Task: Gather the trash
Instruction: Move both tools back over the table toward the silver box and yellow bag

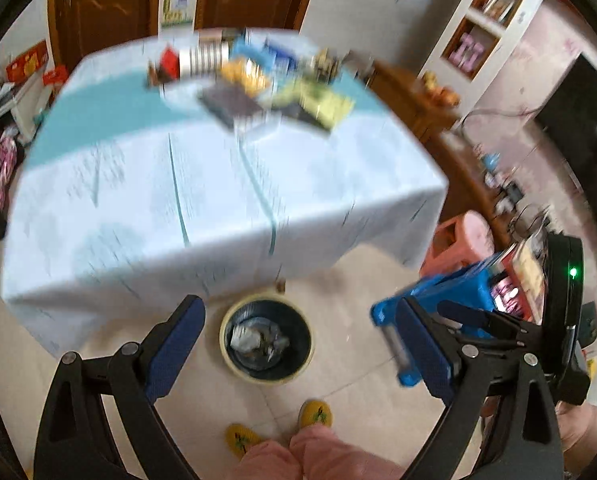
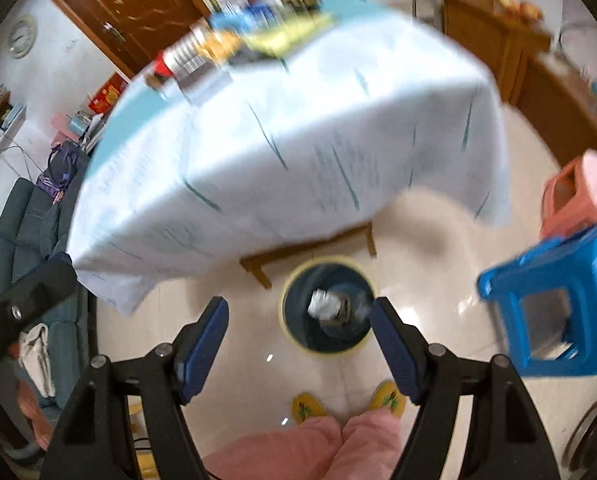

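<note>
A round bin point(image 1: 266, 338) with a yellow rim and dark liner stands on the floor in front of the table; it also shows in the right wrist view point(image 2: 328, 312). Crumpled white and grey trash point(image 1: 258, 340) lies inside it, seen too in the right wrist view point(image 2: 324, 304). My left gripper point(image 1: 298, 344) is open and empty, held above the bin. My right gripper point(image 2: 300, 332) is open and empty, also above the bin. Both views are motion-blurred.
A table with a pale blue cloth point(image 1: 202, 184) carries packets and boxes point(image 1: 258, 84) at its far side. A blue plastic stool point(image 2: 558, 308) and a pink stool point(image 2: 582, 196) stand right. A grey sofa point(image 2: 26, 224) is left. The person's yellow slippers point(image 2: 346, 402) are below.
</note>
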The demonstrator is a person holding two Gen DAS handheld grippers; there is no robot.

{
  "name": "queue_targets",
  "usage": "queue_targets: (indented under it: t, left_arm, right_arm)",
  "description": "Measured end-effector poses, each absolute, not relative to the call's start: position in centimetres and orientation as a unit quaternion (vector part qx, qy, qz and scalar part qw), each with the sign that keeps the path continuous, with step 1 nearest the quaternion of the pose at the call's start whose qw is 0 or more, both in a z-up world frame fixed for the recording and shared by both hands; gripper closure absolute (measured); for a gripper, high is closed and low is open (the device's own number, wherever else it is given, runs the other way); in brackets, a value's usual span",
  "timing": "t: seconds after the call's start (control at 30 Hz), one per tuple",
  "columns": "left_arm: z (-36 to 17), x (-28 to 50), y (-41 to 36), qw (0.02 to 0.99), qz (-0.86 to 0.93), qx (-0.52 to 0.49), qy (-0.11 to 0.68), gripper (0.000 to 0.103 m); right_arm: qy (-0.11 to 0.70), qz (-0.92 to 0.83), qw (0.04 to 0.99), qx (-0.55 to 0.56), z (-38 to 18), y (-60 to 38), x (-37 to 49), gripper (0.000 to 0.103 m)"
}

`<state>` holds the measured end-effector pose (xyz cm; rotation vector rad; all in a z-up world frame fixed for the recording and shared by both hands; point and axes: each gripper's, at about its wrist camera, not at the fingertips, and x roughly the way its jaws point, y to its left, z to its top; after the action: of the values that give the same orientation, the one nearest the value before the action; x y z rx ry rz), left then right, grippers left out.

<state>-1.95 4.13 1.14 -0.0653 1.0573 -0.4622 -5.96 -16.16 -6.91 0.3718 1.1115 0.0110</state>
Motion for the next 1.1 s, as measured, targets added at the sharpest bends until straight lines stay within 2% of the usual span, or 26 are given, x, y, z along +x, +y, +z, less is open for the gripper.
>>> queue_targets:
  t: [0.27,0.4,0.6,0.77,0.9,0.97,1.07,1.1]
  left_arm:
    - [9.3,-0.7,6.7,0.866,-0.230,-0.037,0.443,0.008]
    - [10.9,0.4,7.2,0.875,-0.228,-0.028,0.425,0.008]
    - [11.3,3.0,6.2,0.870,-0.224,-0.002,0.439,0.008]
    - [9.5,6.5,4.7,0.860,-0.209,-0.004,0.465,0.008]
    - [7.4,9.9,3.3,0.858,-0.180,-0.012,0.480,0.008]
    - [6.1,11.9,2.6,0.855,-0.156,-0.024,0.494,0.008]
    - [4.0,14.6,1.8,0.843,-0.129,-0.058,0.519,0.009]
    - [3.2,15.5,1.4,0.839,-0.120,-0.065,0.526,0.009]
  right_arm:
    - [0.451,-0.002,0.881,0.142,2.3,-14.7,-5.6,0.029]
    - [0.424,-0.003,0.897,0.128,4.8,-13.9,-4.8,0.029]
    - [0.429,-0.007,0.896,0.113,5.8,-14.0,-1.7,0.029]
    - [0.436,0.019,0.893,0.110,5.6,-15.2,1.8,0.029]
    - [0.454,0.052,0.888,0.058,4.0,-16.3,6.5,0.030]
    - [0.457,0.062,0.887,0.020,2.9,-16.9,8.5,0.036]
    - [0.466,0.081,0.880,-0.049,0.5,-17.6,11.6,0.055]
    - [0.467,0.085,0.877,-0.080,-0.5,-17.9,12.6,0.055]
